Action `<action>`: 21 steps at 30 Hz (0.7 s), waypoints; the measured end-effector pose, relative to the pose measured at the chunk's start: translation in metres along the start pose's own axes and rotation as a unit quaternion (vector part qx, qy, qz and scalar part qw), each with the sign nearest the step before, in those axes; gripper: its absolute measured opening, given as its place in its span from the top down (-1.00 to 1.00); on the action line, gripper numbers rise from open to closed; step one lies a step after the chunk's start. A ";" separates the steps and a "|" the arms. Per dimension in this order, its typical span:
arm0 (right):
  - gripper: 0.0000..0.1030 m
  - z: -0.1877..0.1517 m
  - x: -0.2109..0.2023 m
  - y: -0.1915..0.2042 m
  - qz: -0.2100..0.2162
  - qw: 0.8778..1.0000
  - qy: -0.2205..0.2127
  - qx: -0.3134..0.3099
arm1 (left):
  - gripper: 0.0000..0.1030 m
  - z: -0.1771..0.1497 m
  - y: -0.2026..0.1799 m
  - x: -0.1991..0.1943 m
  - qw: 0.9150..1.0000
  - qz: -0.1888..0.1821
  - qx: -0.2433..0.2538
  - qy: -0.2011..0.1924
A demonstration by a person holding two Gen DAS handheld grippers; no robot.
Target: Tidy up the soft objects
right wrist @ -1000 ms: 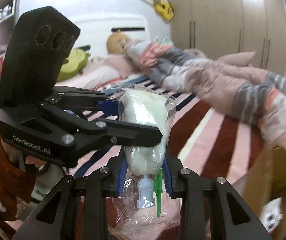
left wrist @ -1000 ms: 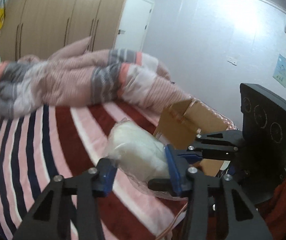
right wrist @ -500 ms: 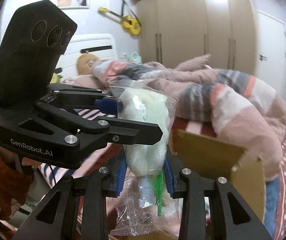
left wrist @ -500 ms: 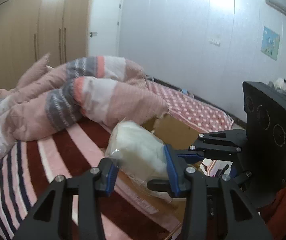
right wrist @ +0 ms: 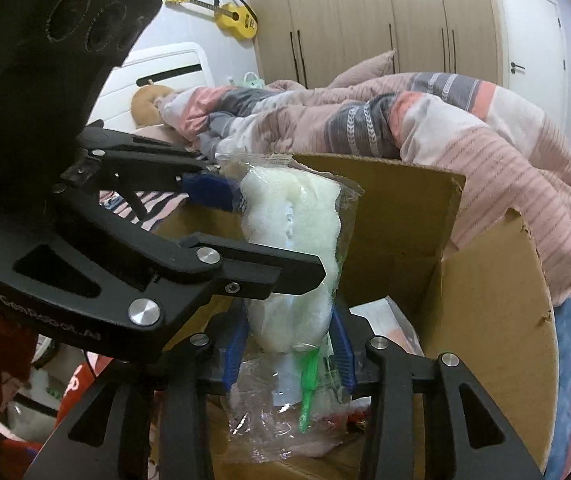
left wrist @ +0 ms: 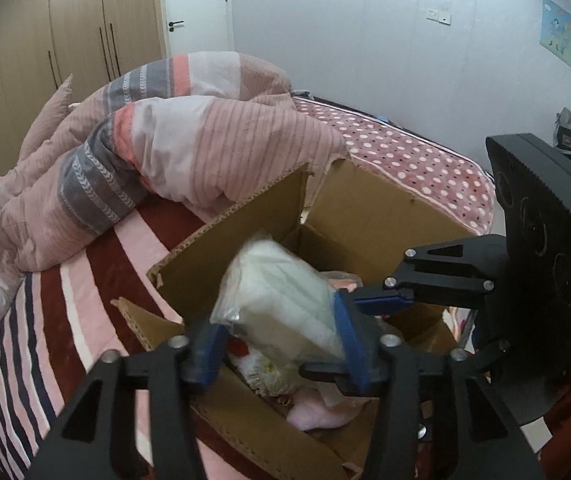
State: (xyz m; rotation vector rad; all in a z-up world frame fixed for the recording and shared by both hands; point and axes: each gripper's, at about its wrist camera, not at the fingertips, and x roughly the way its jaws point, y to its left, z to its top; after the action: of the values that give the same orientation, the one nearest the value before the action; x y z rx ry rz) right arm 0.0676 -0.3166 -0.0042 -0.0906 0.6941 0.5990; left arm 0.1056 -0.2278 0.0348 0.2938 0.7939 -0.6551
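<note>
A clear plastic bag of white stuffing (left wrist: 285, 300) is held from two sides above an open cardboard box (left wrist: 369, 216). My left gripper (left wrist: 281, 348) is shut on the bag's upper part. My right gripper (right wrist: 289, 356) is shut on its lower part (right wrist: 293, 248), where a green piece and a white piece show through the plastic. In the right wrist view the box (right wrist: 485, 292) opens just beyond the bag. Soft pink and white things (left wrist: 317, 416) lie inside the box.
The box sits on a bed with a red, pink and navy striped cover (left wrist: 45, 320). A rumpled pink and grey duvet (left wrist: 157, 160) lies behind it. Wardrobes (right wrist: 365, 12), a door and a yellow ukulele (right wrist: 233, 16) line the walls.
Both grippers have carried the bag rightward across the bed, from over the striped cover to above the open box. The grip on the bag is unchanged.
</note>
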 end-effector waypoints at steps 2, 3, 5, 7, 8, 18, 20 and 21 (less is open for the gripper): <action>0.32 -0.001 0.004 -0.001 -0.005 1.000 0.014 -0.002 | -0.44 0.002 0.001 -0.004 1.000 0.011 -0.002 -0.013; 0.31 -0.002 0.006 0.001 -0.005 1.000 0.020 -0.003 | -0.53 0.002 0.002 -0.006 1.000 0.015 -0.003 -0.020; 0.28 -0.005 0.014 0.002 -0.005 0.999 0.041 -0.007 | -0.62 0.002 0.005 -0.014 0.999 0.021 -0.007 -0.033; 0.11 -0.007 0.020 0.004 -0.012 0.998 0.055 -0.012 | -0.72 0.001 0.009 -0.021 0.998 0.038 -0.013 -0.044; 0.04 -0.008 0.021 0.005 -0.015 0.998 0.057 -0.012 | -0.74 0.000 0.012 -0.025 0.998 0.041 -0.017 -0.050; -0.57 0.017 -0.018 0.013 -0.029 1.000 0.009 0.003 | -0.99 -0.029 0.042 -0.088 0.983 0.106 -0.092 -0.119; -0.71 0.024 -0.034 0.020 -0.029 0.999 -0.018 -0.007 | -0.99 -0.039 0.047 -0.102 0.974 0.142 -0.112 -0.134; -0.82 0.026 -0.040 0.024 -0.030 0.999 -0.032 -0.013 | -0.99 -0.044 0.049 -0.108 0.969 0.160 -0.121 -0.142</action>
State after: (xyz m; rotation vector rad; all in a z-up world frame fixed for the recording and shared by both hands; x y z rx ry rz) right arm 0.0456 -0.3094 0.0435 -0.1150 0.6207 0.5512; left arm 0.0564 -0.1223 0.0854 0.0982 0.5284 -0.2827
